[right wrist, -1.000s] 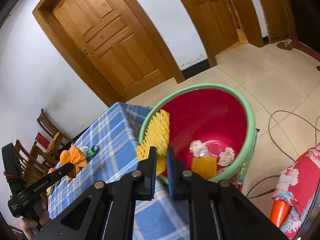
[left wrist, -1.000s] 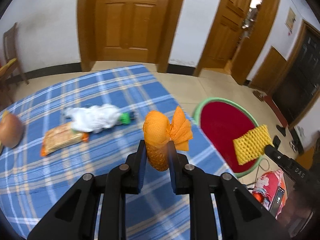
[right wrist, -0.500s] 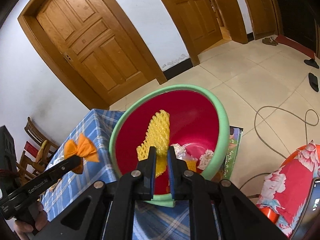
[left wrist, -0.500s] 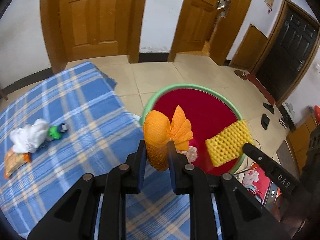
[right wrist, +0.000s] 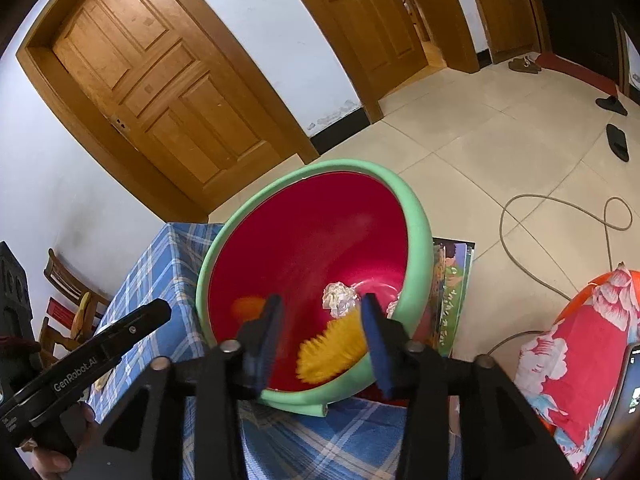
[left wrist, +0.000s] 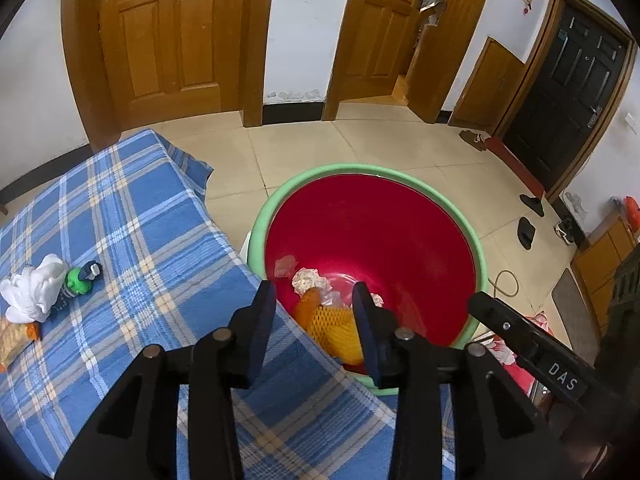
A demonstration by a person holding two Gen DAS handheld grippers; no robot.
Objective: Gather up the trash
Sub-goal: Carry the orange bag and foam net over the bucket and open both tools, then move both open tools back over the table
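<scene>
A red basin with a green rim [left wrist: 280,196] [right wrist: 416,216] stands beside the blue plaid table. My left gripper [left wrist: 314,304] is open and empty over the basin's near edge. The orange foam net [left wrist: 334,322] lies inside the basin, below the fingers. My right gripper [right wrist: 320,324] is open and empty above the basin. The yellow foam net [right wrist: 330,350] lies blurred inside the basin, between the fingers in view. Crumpled paper [left wrist: 312,280] [right wrist: 340,298] also lies in the basin.
On the plaid tablecloth [left wrist: 132,248] lie a white crumpled wrapper [left wrist: 34,290], a green-capped item [left wrist: 80,280] and a snack packet [left wrist: 14,338] at the far left. Slippers [left wrist: 526,228] and a cable [right wrist: 560,216] lie on the tiled floor. A floral cushion [right wrist: 576,348] is at the right.
Both grippers have opened over the basin. The orange net left the left gripper and the yellow net left the right gripper; both now lie in the basin.
</scene>
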